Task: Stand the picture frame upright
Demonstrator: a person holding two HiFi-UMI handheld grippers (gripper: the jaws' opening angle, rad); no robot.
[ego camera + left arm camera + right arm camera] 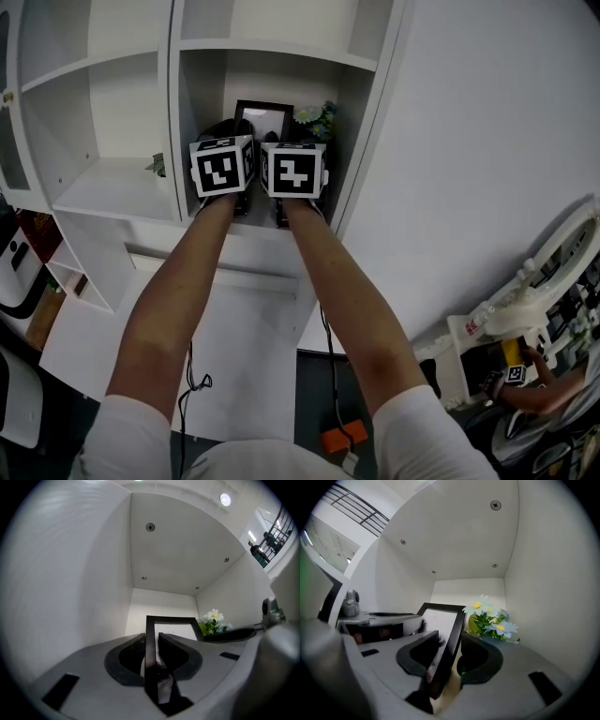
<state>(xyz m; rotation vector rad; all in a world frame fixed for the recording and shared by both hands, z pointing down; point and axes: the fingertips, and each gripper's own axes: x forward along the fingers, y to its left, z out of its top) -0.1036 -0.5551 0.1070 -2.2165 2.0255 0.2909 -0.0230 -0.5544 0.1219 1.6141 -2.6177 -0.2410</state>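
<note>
Am clamping left tongs (151,638) on frame (263,116) left edge, right tongs (450,637) on right edge; frame standing between them, flowers (492,620) just right.

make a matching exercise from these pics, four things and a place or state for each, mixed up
1 picture frame
2 flowers
3 left tool
4 right tool

a shut on the frame's right edge
b back right corner of the cubby
c black border, held by both tools
d shut on the frame's left edge

Pairs: 1-c, 2-b, 3-d, 4-a
</note>
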